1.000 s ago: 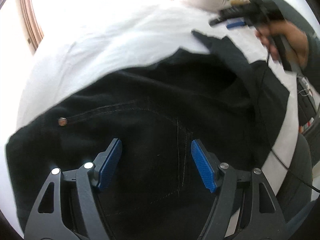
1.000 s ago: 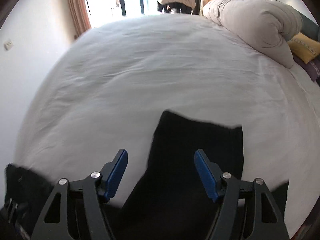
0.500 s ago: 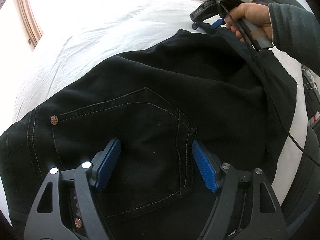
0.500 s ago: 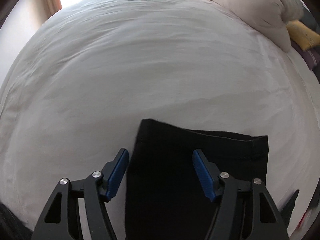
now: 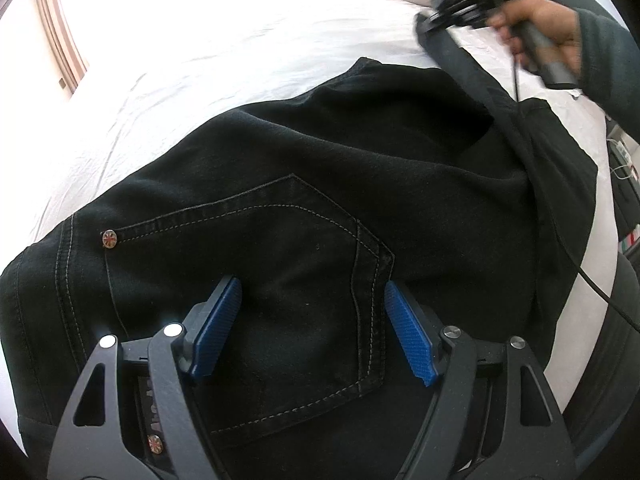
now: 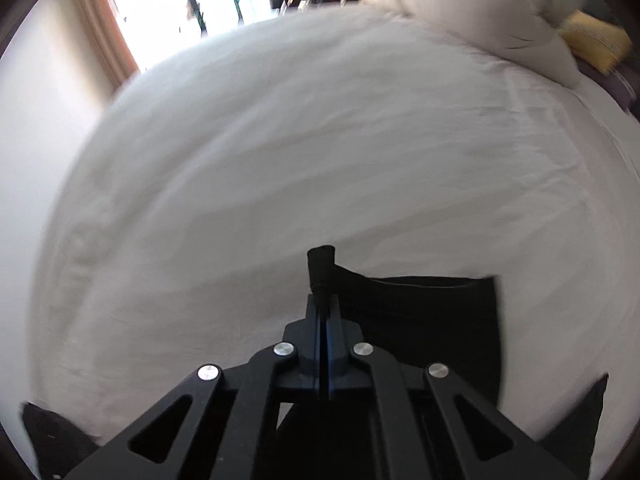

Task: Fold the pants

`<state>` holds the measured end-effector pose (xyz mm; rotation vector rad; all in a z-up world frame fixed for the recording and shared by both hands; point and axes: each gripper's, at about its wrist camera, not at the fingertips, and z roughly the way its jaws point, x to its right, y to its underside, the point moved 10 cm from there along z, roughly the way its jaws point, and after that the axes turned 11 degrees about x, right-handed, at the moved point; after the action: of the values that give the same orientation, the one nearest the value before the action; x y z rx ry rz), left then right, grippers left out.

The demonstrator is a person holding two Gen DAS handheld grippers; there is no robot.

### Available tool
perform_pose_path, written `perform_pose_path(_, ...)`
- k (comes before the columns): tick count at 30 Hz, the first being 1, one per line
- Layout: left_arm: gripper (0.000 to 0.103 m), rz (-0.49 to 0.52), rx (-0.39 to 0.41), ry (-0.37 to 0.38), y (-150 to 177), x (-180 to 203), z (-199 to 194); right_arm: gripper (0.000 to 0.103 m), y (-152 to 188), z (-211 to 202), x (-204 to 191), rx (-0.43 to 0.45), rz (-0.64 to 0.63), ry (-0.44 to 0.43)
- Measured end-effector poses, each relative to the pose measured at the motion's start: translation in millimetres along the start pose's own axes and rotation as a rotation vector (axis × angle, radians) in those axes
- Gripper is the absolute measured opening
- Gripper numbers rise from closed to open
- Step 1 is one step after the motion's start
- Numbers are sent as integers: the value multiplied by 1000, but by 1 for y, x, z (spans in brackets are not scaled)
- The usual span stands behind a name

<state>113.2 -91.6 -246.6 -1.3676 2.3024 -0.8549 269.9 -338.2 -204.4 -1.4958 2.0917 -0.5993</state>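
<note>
Black pants (image 5: pixel 320 184) lie on the white bed (image 5: pixel 240 48), back pocket (image 5: pixel 280 264) up. My left gripper (image 5: pixel 312 320) is open and hovers low over the pocket, near the waistband end. My right gripper (image 6: pixel 323 304) is shut on the hem of a pant leg (image 6: pixel 420 312); a pinched fold of black cloth sticks out past its tips. In the left wrist view the right gripper (image 5: pixel 444 20) holds that leg end lifted off the bed at the far right.
A rolled white duvet (image 6: pixel 480 12) and a yellow cushion (image 6: pixel 596 44) lie at the head of the bed. A window with orange curtains (image 6: pixel 104 36) is beyond the bed. A dark chair (image 5: pixel 616 360) stands at the right.
My right gripper was open over the leg hem and has closed on it and started lifting it. My left gripper stayed open over the pocket.
</note>
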Motion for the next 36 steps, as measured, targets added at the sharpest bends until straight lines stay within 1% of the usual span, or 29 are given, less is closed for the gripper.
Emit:
perform_pose_path(4,73,-5,-14,-18,-1,0,-1,2,-8,-60,46,114,89,3)
perform_pose_path(5,73,-9,-18,-24,-2,1,-1,2,-6,-82,65,150,123,10)
perform_pose_path(7,74,-23,-24,-34,-4,2,-2,2,-1,-109,90,195,172,24)
perform_pose_path(8,74,-25,-29,-38,-4,3,-2,2,8,-128,110,226,208,41)
perform_pose_path(10,74,-26,-38,-48,-5,4,-2,2,27,-153,136,258,260,72)
perform_pose_path(12,74,-32,-46,-55,-5,6,-2,2,56,-176,170,285,330,113)
perform_pose_path(15,74,-44,-54,-67,-6,7,-1,2,100,-193,206,289,428,153)
perform_pose_path(19,74,-58,-73,-87,-8,8,0,2,153,-192,245,261,542,195)
perform_pose_path(21,74,-61,-75,-94,-8,9,0,2,172,-186,254,241,570,214)
perform_pose_path(23,74,-60,-76,-100,-6,9,-1,2,185,-180,257,227,586,221)
perform_pose_path(26,75,-69,-77,-106,-6,10,0,2,191,-178,263,238,601,226)
perform_pose_path(28,75,-76,-78,-108,-5,11,-1,2,191,-182,259,264,591,224)
perform_pose_path(31,79,-83,-75,-106,-5,11,0,2,170,-196,249,330,503,216)
perform_pose_path(33,80,-77,-73,-114,-4,13,1,2,146,-209,233,370,400,217)
perform_pose_path(35,83,-74,-72,-122,-4,15,3,2,123,-216,221,393,322,213)
perform_pose_path(36,83,-73,-72,-126,-3,17,3,2,115,-218,218,402,307,211)
